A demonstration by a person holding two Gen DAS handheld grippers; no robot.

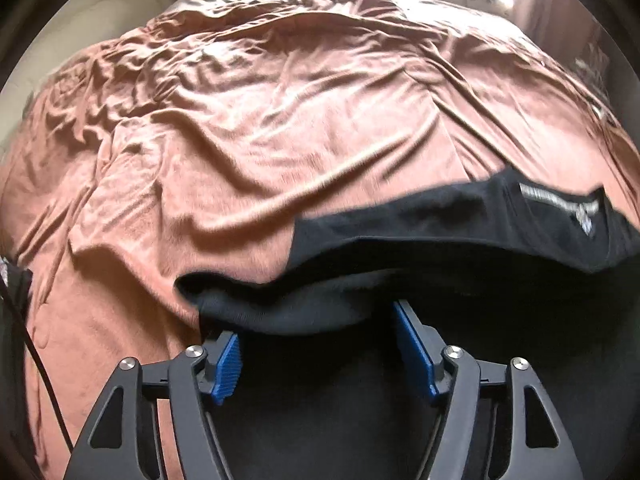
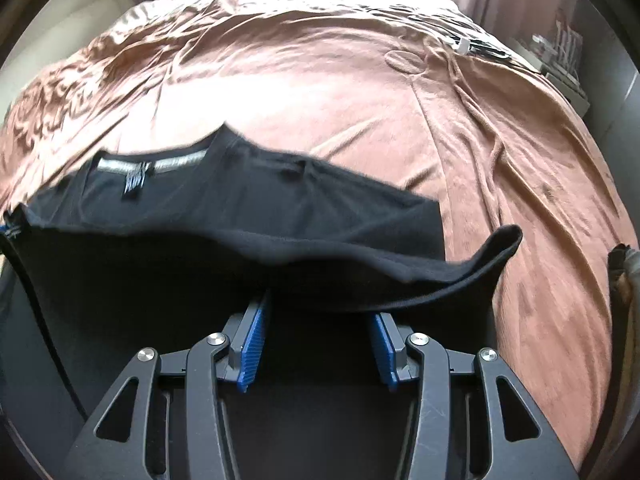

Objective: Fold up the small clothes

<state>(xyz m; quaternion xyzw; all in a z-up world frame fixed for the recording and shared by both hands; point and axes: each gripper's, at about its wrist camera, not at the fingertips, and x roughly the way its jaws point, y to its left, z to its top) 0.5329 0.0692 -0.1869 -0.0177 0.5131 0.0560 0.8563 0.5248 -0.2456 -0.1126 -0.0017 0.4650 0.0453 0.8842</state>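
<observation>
A black T-shirt (image 1: 460, 216) lies on the brown bedspread (image 1: 260, 128), its collar with a white label at the far side. In the left wrist view my left gripper (image 1: 320, 320) is open, its blue pads (image 1: 228, 364) wide apart, with the shirt's near left edge draped over the fingertips. In the right wrist view the same shirt (image 2: 248, 204) lies spread out, a sleeve (image 2: 492, 248) curling up at the right. My right gripper (image 2: 320, 308) is open with the shirt's near edge hanging over the tips of its blue pads (image 2: 254, 340).
The wrinkled brown bedspread (image 2: 400, 100) covers the whole bed. Pillows and a bright window are at the far end. A bedside shelf with small items (image 2: 560, 52) stands at the right. A black cable (image 1: 36, 352) runs along the left.
</observation>
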